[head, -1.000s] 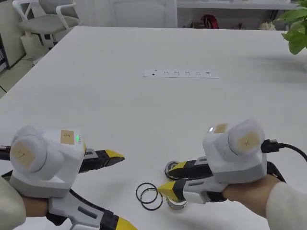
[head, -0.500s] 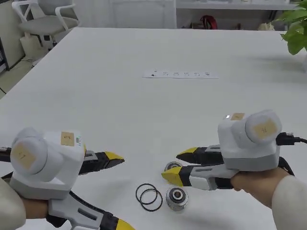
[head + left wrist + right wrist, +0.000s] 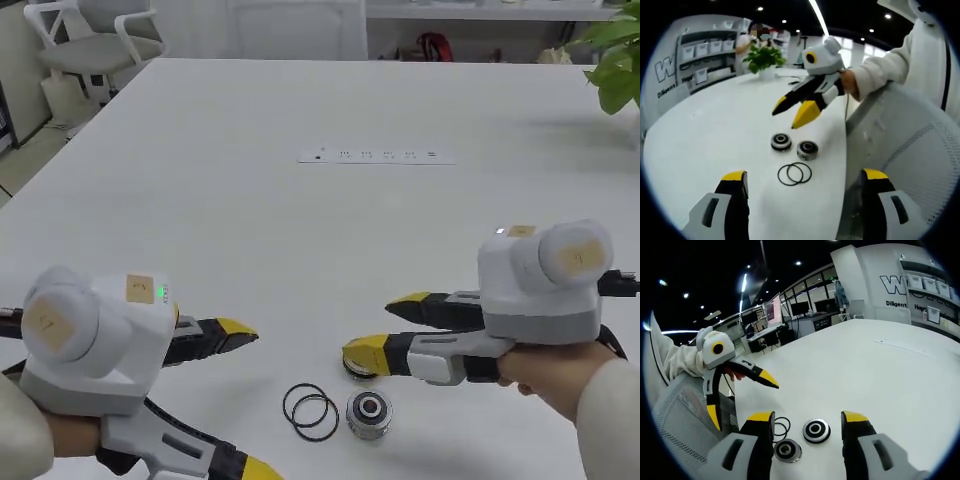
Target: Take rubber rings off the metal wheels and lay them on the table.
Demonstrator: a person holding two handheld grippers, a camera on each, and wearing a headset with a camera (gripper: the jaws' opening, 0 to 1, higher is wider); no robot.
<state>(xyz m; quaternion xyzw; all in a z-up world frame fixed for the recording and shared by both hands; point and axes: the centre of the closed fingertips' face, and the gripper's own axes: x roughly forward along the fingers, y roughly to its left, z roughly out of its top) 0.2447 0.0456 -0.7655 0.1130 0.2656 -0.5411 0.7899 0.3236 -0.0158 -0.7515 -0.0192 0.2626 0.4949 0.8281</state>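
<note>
Step in hand, as judged: seizing a wheel so that any ring left on it can be stripped. Recommended method: keep the left gripper (image 3: 245,398) ready to hook the rubber with one jaw tip. Lower the right gripper (image 3: 385,326) squarely astride the far wheel (image 3: 356,369) and close on its metal sides, not its groove. Lay any ring that comes off beside those already down.

Findings, left to right:
- **Left gripper:** the jaws are spread wide and hold nothing, low over the counter (image 3: 300,230).
- **Rubber rings:** two rubber rings (image 3: 310,410) lie flat and overlapping on the counter, ahead of the left jaws and apart from them.
- **Near wheel:** the near wheel (image 3: 368,413) stands just beside the rings.
- **Far wheel:** it sits just behind the near wheel, partly covered by the right gripper's lower jaw tip.
- **Right gripper:** the jaws are parted and empty, raised over the far wheel. In the right gripper view that wheel lies between them.

Whether either wheel carries a ring cannot be told.
</note>
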